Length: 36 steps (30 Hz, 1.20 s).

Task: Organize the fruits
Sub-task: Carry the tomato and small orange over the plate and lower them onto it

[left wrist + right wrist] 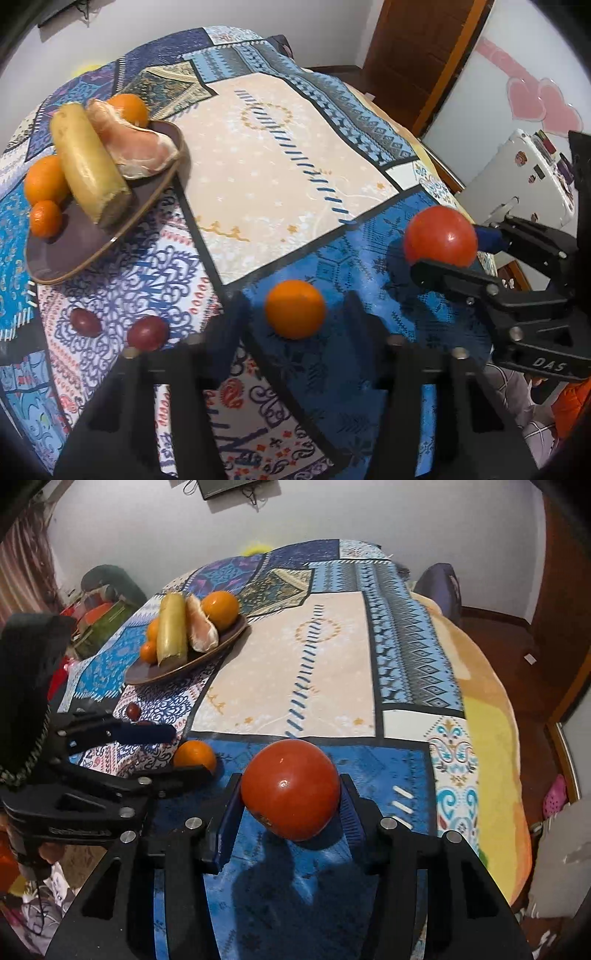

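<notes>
An orange [295, 309] lies on the patterned cloth between the open fingers of my left gripper [293, 314]; it also shows in the right wrist view [194, 756]. My right gripper [290, 799] is shut on a red tomato [290, 788], held just above the cloth; the tomato also shows in the left wrist view [439, 236]. A brown plate [85, 247] at the left holds three oranges, a yellow-green stalk [88, 162] and a peeled pomelo piece [133, 140]. Two dark red grapes [147, 332] lie near my left finger.
The cloth covers a round table whose edge drops off at the right [491, 738]. A white fridge [517, 184] and a wooden door [417, 48] stand beyond it. Cluttered items [99, 609] lie past the left edge.
</notes>
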Available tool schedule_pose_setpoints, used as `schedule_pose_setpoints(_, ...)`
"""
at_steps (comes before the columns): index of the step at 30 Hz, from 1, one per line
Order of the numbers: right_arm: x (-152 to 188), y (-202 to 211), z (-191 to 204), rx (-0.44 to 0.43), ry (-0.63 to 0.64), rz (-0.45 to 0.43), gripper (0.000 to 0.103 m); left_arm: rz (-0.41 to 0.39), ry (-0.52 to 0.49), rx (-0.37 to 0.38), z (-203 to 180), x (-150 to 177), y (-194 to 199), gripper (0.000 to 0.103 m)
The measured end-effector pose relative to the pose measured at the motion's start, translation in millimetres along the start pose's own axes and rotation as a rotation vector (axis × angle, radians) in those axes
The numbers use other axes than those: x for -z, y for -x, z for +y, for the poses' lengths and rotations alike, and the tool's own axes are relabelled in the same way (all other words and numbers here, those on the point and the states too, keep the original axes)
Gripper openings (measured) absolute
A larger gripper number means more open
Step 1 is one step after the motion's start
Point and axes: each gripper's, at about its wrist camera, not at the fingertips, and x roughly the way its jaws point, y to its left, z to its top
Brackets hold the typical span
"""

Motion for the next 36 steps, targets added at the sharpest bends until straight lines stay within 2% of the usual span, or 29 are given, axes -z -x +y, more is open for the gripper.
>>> schedule_pose_setpoints(2, -0.7, 1.7, -0.5, 0.002, -0.004, -0.002, 0.046, 0.003, -0.006, 0.006, -1.8, 0.6, -2.4, 0.034)
schedule_pose_setpoints(5, -3.1, 2.9, -0.9, 0.002, -0.009, -0.005, 0.046, -0.002, -0.012, 0.023, -0.6, 1.9, 1.8, 0.034)
schedule_pose_setpoints(11, -17.8, 9.6, 12.3, -0.012, 0.010, -0.037, 0.046, -0.076, 0.020, -0.006, 12.5, 0.1, 30.1, 0.034)
schedule_pose_setpoints(22, -58.1, 15.9, 59.5, -0.056, 0.087, -0.117, 0.046, -0.220, 0.148, -0.093, 84.8, -0.8, 97.8, 0.034)
schedule_pose_setpoints(29, -82.4, 7.2, 93.0, -0.094, 0.138, -0.146, 0.046, -0.266, 0.215, -0.139, 129.3, 1.1, 122.3, 0.034)
schedule_pose_setpoints(36, -100.6, -11.6, 121.7, -0.134, 0.171, -0.149, 0.046, -0.280, 0.244, -0.173, 159.6, 2.4, 124.4, 0.034)
